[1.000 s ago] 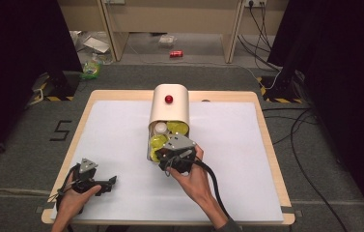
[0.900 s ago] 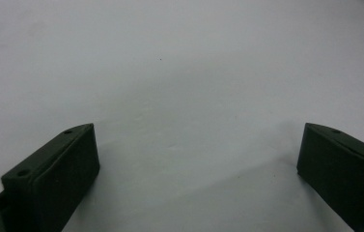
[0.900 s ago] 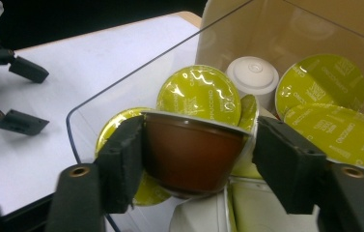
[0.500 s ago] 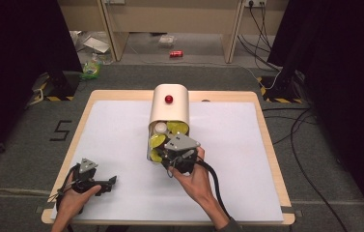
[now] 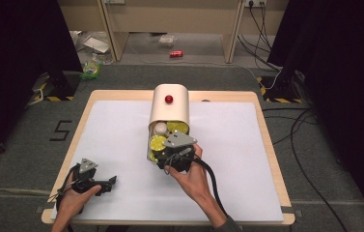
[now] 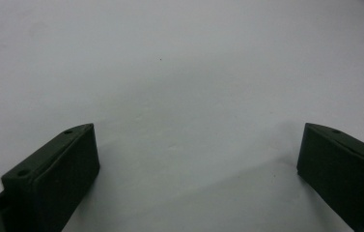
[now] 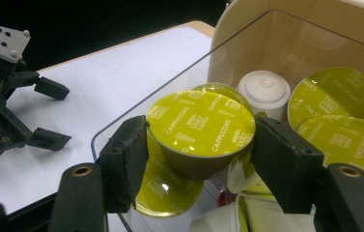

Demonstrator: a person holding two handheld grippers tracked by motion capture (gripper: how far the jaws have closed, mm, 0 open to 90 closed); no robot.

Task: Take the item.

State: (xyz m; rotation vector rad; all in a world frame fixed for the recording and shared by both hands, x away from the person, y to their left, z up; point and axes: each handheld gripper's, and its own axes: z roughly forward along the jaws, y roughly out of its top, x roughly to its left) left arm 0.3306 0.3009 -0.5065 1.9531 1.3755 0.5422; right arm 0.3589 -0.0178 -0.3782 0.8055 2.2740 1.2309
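In the right gripper view we see our right gripper with its jaws pressed against the two sides of a capsule with a yellow-green foil lid printed CAPPUCCINO, held lid-up and slightly tilted just above the open front of the dispenser. Below and behind it lie more yellow-lidded capsules, and one white capsule stands among them toward the back. A clear plastic edge runs across the front of the box. From above, that gripper sits at the mouth of the cream-coloured dispenser, which lies near the middle of the white table top and carries a red knob on its upper face; our right hand grips the tool from behind, its cable trailing back toward us. Well apart, near the table's front left corner, our left gripper rests low on the surface in our left hand. In the left gripper view its fingers stand wide apart with only bare white table between them.
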